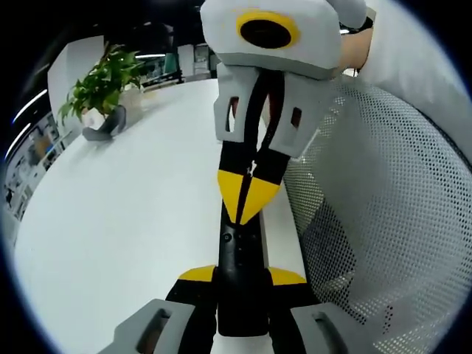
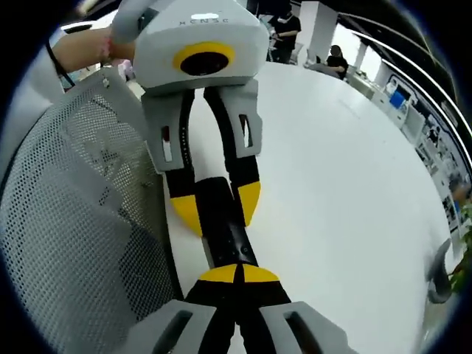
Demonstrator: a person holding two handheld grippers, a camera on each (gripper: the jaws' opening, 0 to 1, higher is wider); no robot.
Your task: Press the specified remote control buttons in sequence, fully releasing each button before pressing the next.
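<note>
A slim black remote control (image 1: 240, 258) is held over the white table (image 1: 133, 221). My left gripper (image 1: 242, 276) is shut on it, with one yellow-tipped jaw on each side of its body. From above in the left gripper view comes my right gripper (image 1: 248, 198), its yellow tips shut together and resting on the remote's top face. In the right gripper view the remote (image 2: 225, 228) runs away from my right gripper (image 2: 237, 274), whose joined tips touch its near end. My left gripper (image 2: 217, 208) clamps it further along.
A grey mesh chair back (image 1: 391, 221) (image 2: 74, 221) stands close beside the grippers. A potted plant (image 1: 103, 88) sits at the table's far edge. People (image 2: 284, 29) stand beyond the table (image 2: 346, 184). A person's hand (image 2: 81, 48) holds the left gripper.
</note>
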